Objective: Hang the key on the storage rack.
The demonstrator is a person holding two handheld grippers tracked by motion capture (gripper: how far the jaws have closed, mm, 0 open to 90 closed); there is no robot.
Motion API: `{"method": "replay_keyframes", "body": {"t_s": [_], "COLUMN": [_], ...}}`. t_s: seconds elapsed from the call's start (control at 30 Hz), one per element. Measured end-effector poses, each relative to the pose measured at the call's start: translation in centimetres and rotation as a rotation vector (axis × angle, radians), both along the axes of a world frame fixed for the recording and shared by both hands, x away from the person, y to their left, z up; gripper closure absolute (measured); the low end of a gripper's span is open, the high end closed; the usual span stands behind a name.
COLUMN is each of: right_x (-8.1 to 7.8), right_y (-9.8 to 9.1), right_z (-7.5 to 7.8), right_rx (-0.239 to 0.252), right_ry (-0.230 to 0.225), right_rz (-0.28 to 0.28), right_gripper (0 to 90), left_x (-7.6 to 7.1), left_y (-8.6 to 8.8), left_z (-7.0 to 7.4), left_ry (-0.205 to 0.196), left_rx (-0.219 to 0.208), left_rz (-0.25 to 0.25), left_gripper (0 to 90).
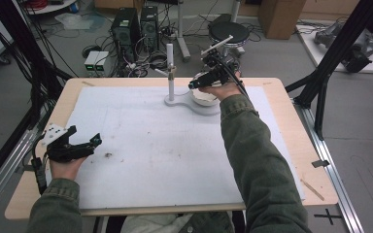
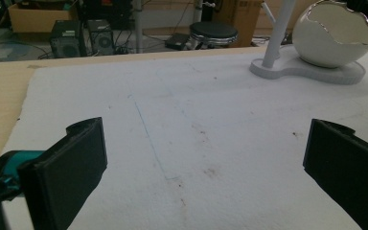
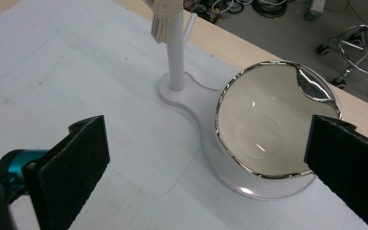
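The right gripper [image 3: 206, 158] is wide apart above the bowl [image 3: 268, 129], ready to grab it. The left gripper [image 1: 73, 145], also apart, waits lower left.

Upright post [image 3: 176, 52] just beside bowl [image 3: 268, 129]

Olive-green sleeves [image 1: 252, 145]; 2 black tools, teal accents.

One counter [image 1: 291, 160] carries one white mat [image 1: 165, 145]. On it stands one white stand [image 1: 171, 77] with a single upright post, and one egg-shaped bowl [image 3: 268, 129] with a silver rim. Two grippers are out: one left gripper [image 1: 85, 144], one right gripper [image 1: 194, 83].
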State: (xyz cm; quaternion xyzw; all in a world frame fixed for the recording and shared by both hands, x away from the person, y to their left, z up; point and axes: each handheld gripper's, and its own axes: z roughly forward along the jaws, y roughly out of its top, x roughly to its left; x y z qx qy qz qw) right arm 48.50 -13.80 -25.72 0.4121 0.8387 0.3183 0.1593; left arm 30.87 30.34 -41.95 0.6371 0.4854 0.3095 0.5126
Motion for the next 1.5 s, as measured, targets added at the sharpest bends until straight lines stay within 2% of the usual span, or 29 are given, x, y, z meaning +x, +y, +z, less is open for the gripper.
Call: {"method": "replay_keyframes", "body": {"t_s": [0.13, 0.23, 0.3, 0.4, 0.53, 0.73, 0.8, 1.13, 1.5], "right_x": [-0.3, -0.4, -0.6, -0.7, -1.0, -1.4, -1.6, -2.2, -3.8], "right_y": [-0.3, -0.4, -0.7, -1.1, -1.9, -3.0, -3.4, -5.3, -7.6], "right_z": [-1.0, -1.7, -2.1, -2.6, -2.9, -3.7, -3.7, -4.7, -6.2], "right_rx": [0.0, -0.029, -0.008, -0.018, 0.01, 0.014, 0.037, 0.06, 0.091], "right_ry": [0.009, 0.01, 0.015, 0.023, 0.017, 0.033, 0.024, 0.03, 0.033], "right_rz": [-0.002, -0.008, -0.012, -0.019, -0.028, -0.039, -0.042, -0.071, -0.095], "right_gripper": [0.6, 0.6, 0.6, 0.6, 0.6, 0.6, 0.6, 0.6, 0.6], "left_x": [0.0, 0.0, 0.0, 0.0, 0.0, 0.0, 0.0, 0.0, 0.0], "left_y": [0.0, 0.0, 0.0, 0.0, 0.0, -0.1, -0.1, 0.0, -0.1], "left_z": [0.0, 0.0, 0.0, 0.0, 0.0, 0.0, 0.0, 0.0, 0.0], "left_ry": [0.003, 0.003, 0.003, 0.003, 0.002, 0.003, 0.004, 0.005, 0.012], "left_rx": [0.0, 0.0, 0.001, 0.001, 0.002, 0.001, 0.001, 0.004, 0.005], "left_rz": [-0.002, -0.003, -0.003, -0.003, -0.003, -0.005, -0.005, -0.004, -0.009], "left_gripper": [1.7, 1.7, 1.7, 1.7, 1.7, 1.7, 1.7, 1.7, 1.7]}}
